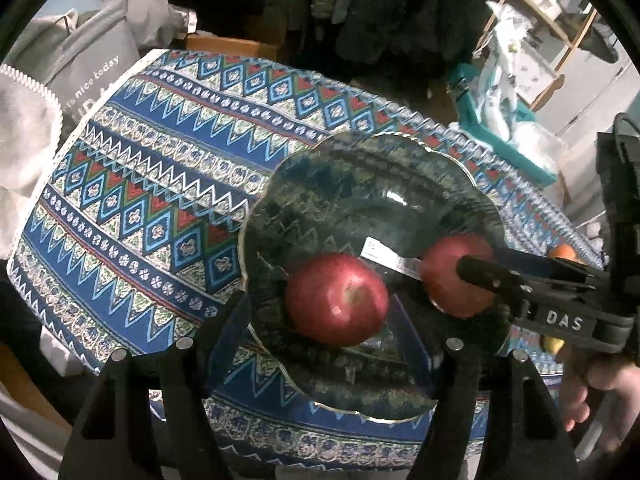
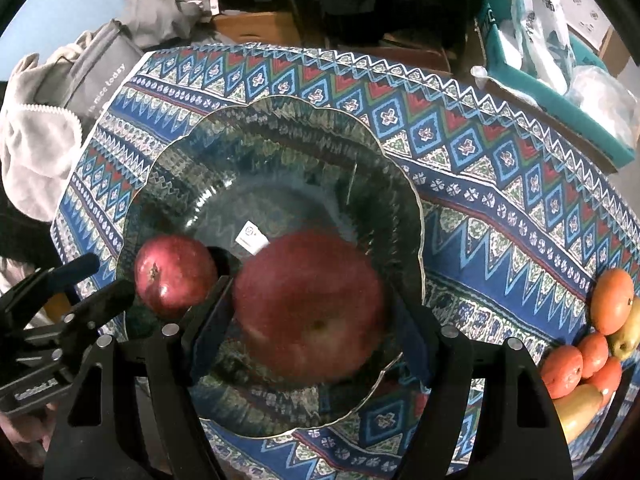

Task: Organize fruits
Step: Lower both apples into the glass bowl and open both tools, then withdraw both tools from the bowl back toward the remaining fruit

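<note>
Right gripper (image 2: 312, 320) jaws around apple (image 2: 310, 312) — inside bowl (image 2: 280, 128) rim

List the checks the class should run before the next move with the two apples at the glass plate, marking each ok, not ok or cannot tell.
1. Larger apple between the pads of the right hand-held gripper: ok, pads sit against both sides.
2. Larger apple inside the rim of the glass plate: ok.
3. Larger apple resting on the plate: cannot tell.
4. Smaller apple apart from the larger one: ok, a gap shows between them.
5. Left hand-held gripper free of the smaller apple: ok, its jaws stand open.
6. All fruit on the plate: not ok, oranges lie on the tablecloth.
</note>
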Motion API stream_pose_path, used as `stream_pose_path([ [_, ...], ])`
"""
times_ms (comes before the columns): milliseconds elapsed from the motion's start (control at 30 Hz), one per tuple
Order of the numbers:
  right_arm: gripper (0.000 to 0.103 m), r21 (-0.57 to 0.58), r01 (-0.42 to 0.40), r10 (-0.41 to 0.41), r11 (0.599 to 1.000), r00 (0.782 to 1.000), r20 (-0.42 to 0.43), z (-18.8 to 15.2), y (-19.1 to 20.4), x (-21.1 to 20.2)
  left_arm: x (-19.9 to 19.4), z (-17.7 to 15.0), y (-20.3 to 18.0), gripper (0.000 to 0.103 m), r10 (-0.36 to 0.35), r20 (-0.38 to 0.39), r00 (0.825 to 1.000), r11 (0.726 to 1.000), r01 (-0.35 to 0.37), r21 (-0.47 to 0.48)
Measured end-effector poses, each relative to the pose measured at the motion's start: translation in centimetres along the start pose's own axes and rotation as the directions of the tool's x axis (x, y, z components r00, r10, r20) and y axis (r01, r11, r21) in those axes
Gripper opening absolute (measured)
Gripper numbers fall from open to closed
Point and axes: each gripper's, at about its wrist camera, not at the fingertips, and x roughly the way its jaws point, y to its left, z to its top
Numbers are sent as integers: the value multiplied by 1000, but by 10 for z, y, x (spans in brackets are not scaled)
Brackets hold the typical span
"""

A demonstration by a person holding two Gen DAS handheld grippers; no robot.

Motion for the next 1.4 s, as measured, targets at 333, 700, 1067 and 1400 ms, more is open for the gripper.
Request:
stream_pose_path([
  [333, 75, 25, 4, -6, 1000, 996, 88, 6, -5, -34, -19, 2, -19, 73, 8, 54, 999, 998, -12, 59],
  [700, 75, 32, 87, -92, 996, 973, 213, 4, -9, -101, -50, 3, -43, 73, -12, 125, 992, 994, -2, 112],
  [1067, 75, 56, 147, -158, 987, 938, 309, -21, -20, -166, -82, 0, -86, 80, -78, 176, 981, 980, 43, 197],
  [1400, 75, 95, 169, -192, 981, 918, 347, -45, -44, -206, -108, -5, -121, 87, -96, 241, 966, 963, 29, 269],
])
